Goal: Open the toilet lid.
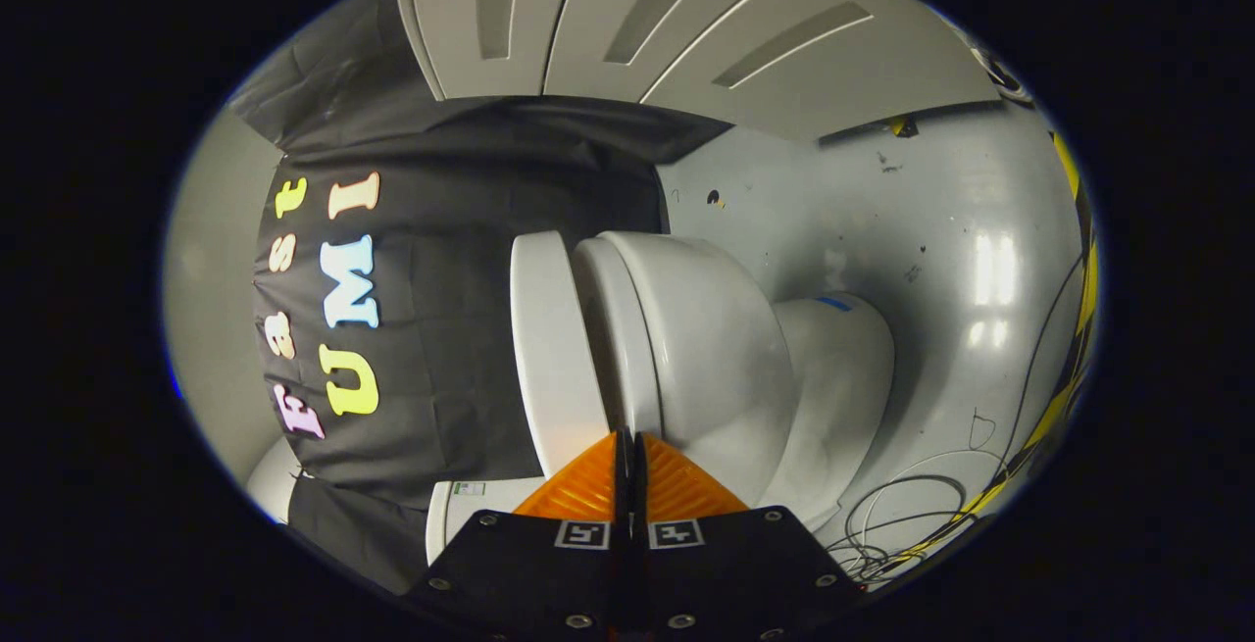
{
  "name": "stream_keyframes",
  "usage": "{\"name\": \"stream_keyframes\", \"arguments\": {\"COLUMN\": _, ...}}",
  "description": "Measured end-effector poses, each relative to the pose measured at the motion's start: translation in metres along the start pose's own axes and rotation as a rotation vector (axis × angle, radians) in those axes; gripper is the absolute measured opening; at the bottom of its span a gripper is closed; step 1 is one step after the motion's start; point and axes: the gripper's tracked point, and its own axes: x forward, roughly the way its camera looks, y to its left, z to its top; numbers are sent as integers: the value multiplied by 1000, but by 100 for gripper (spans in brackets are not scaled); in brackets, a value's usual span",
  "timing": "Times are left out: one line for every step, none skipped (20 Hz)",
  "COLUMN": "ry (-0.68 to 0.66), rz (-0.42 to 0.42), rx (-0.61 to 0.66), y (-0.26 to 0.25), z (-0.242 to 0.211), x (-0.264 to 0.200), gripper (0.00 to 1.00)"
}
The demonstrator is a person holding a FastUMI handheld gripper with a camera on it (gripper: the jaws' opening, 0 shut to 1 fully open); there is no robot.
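Observation:
The view is rolled sideways, so the white toilet lies across it. Its lid (549, 348) is a flat white slab that rests down on the seat rim (606, 328), with the rounded bowl (711, 358) and the pedestal (833, 368) beyond on the floor side. My gripper (627, 438) is shut, its fingers pressed together with nothing between them. The tips sit right at the seam where the lid meets the seat rim, near the lid's edge. Whether they touch the toilet I cannot tell.
The toilet's tank (461, 515) shows beside the fingers, against the black cloth wall (461, 230). The glossy grey floor (941, 260) carries loose cables (902, 515) and a yellow-black striped tape line (1064, 387). A grey panelled wall (637, 24) stands further off.

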Motion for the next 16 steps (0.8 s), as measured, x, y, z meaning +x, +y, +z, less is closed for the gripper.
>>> {"name": "stream_keyframes", "arguments": {"ry": -3, "rz": -10, "rx": -42, "y": 2, "z": 0, "x": -2, "gripper": 0}}
{"name": "stream_keyframes", "arguments": {"ry": -7, "rz": -17, "rx": -73, "y": 2, "z": 0, "x": -2, "gripper": 0}}
{"name": "stream_keyframes", "arguments": {"ry": -7, "rz": -22, "rx": -86, "y": 3, "z": 1, "x": -3, "gripper": 0}}
{"name": "stream_keyframes", "arguments": {"ry": -8, "rz": -23, "rx": -93, "y": 4, "z": 1, "x": -4, "gripper": 0}}
{"name": "stream_keyframes", "arguments": {"ry": -9, "rz": -25, "rx": -102, "y": 5, "z": 1, "x": -3, "gripper": 0}}
{"name": "stream_keyframes", "arguments": {"ry": -11, "rz": -31, "rx": -117, "y": 5, "z": 2, "x": -3, "gripper": 0}}
{"name": "stream_keyframes", "arguments": {"ry": -9, "rz": -43, "rx": -143, "y": 5, "z": 1, "x": -2, "gripper": 0}}
{"name": "stream_keyframes", "arguments": {"ry": -10, "rz": -55, "rx": -166, "y": 6, "z": 2, "x": -4, "gripper": 0}}
{"name": "stream_keyframes", "arguments": {"ry": -8, "rz": -60, "rx": -174, "y": 6, "z": 2, "x": -4, "gripper": 0}}
{"name": "stream_keyframes", "arguments": {"ry": -6, "rz": -59, "rx": -171, "y": 5, "z": 1, "x": -4, "gripper": 0}}
{"name": "stream_keyframes", "arguments": {"ry": -6, "rz": -53, "rx": -162, "y": 6, "z": 1, "x": -5, "gripper": 0}}
{"name": "stream_keyframes", "arguments": {"ry": -6, "rz": -49, "rx": -159, "y": 7, "z": 1, "x": -5, "gripper": 0}}
{"name": "stream_keyframes", "arguments": {"ry": -11, "rz": -54, "rx": -159, "y": 7, "z": 1, "x": -5, "gripper": 0}}
{"name": "stream_keyframes", "arguments": {"ry": -15, "rz": -69, "rx": -168, "y": 6, "z": 0, "x": -5, "gripper": 0}}
{"name": "stream_keyframes", "arguments": {"ry": -16, "rz": -83, "rx": -177, "y": 6, "z": -1, "x": -6, "gripper": 0}}
{"name": "stream_keyframes", "arguments": {"ry": -21, "rz": -96, "rx": -188, "y": 9, "z": -1, "x": -8, "gripper": 0}}
